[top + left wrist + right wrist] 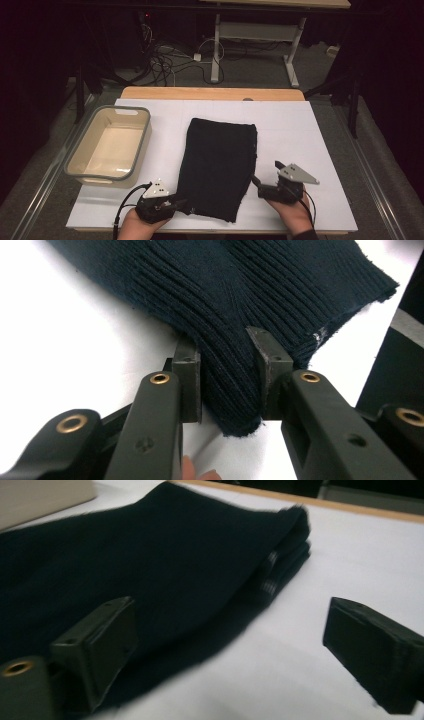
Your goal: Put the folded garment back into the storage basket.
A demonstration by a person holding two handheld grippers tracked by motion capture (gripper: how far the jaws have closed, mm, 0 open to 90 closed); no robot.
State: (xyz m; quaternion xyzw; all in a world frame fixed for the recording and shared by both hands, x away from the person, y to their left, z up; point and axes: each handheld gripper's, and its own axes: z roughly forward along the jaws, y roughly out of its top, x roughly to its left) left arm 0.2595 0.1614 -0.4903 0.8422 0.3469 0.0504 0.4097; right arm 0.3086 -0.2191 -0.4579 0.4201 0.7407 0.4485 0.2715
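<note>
A white worktop [300, 150] carries a folded dark navy knitted garment [220, 165] at its middle, lying lengthwise from far to near. A beige plastic tub with a grey rim [107, 145] stands to its left, just apart from it. The left gripper [225, 375] is at the garment's near left corner, its pads pinching the ribbed hem bunched between them. The right gripper [225, 645] sits at the garment's near right edge with jaws spread wide, one over the cloth, the other over bare worktop, gripping nothing.
</note>
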